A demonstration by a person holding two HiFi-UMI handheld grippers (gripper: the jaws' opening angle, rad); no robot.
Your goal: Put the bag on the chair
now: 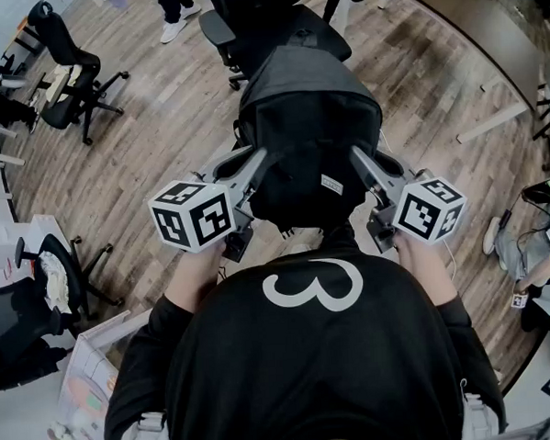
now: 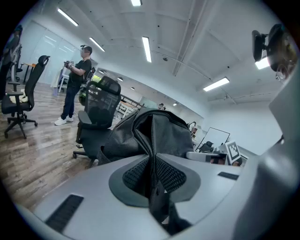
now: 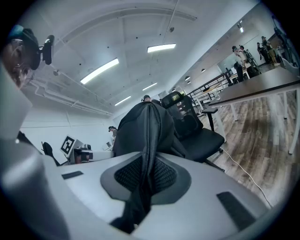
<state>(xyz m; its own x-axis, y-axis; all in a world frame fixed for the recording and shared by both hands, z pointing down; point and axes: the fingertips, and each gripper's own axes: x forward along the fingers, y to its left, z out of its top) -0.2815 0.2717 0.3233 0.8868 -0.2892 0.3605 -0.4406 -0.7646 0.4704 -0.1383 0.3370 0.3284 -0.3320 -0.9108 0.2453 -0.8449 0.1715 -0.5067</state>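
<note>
The soft black fabric bag is hanging in the air between the two grippers, its long axis running away from the person toward the black wheeled office chair just beyond its far end; the chair's seat is lying ahead and lower. The left gripper is clamping a fold of fabric on one side and the right gripper is pinching the other; both are sitting equally near, so the move is probably forward.
</note>
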